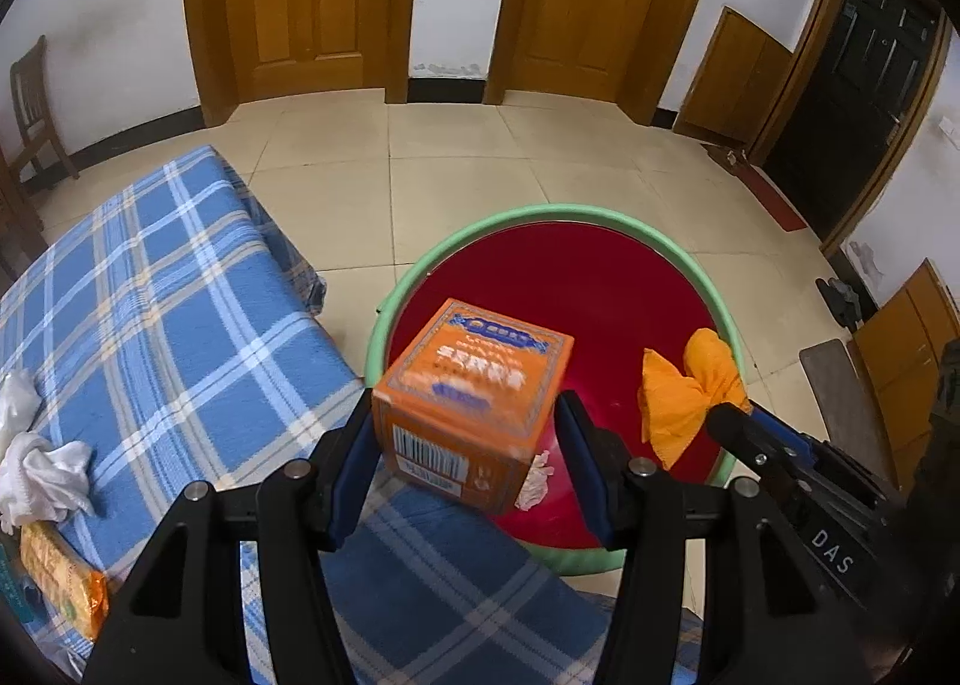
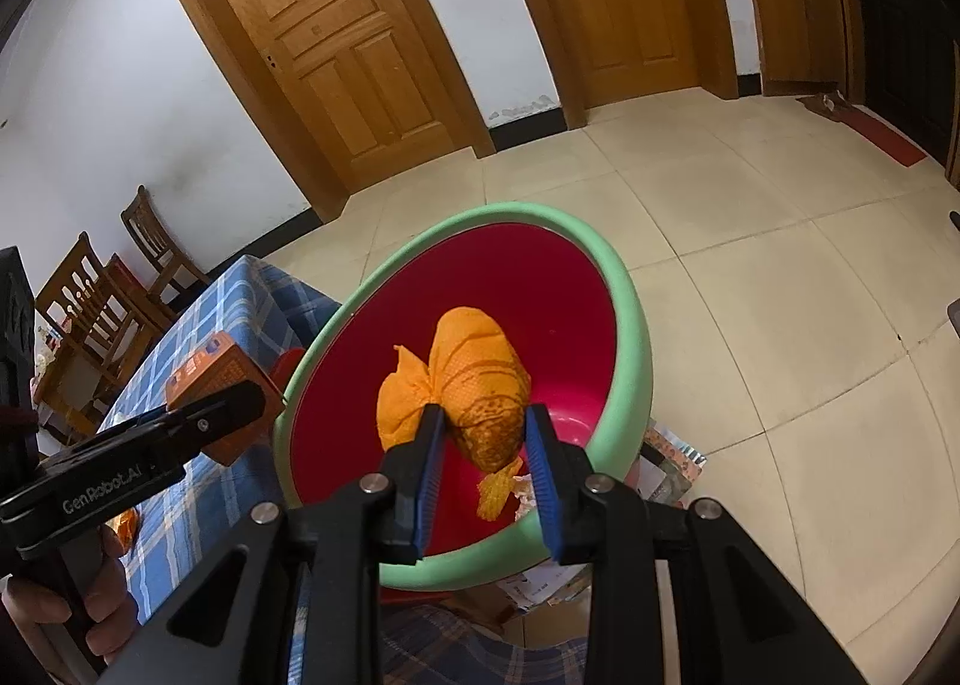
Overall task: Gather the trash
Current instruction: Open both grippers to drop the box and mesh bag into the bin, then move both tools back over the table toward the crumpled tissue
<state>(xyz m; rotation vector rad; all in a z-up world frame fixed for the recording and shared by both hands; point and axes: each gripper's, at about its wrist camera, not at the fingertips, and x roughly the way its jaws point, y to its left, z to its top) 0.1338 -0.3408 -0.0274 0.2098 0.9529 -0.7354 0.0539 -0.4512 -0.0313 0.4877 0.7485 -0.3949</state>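
While held above the red basin, gripped firmly: orange box in left gripper, orange cloth in right gripper. Seen only from left wrist: white rags on checked cloth. Seen only from right wrist: a hand under the left gripper.

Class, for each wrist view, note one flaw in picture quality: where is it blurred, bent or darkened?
Left wrist view: the print on the orange cardboard box is smeared; corners are black. Right wrist view: the wooden doors lean and bow; the orange crumpled cloth bundle looks sharp.
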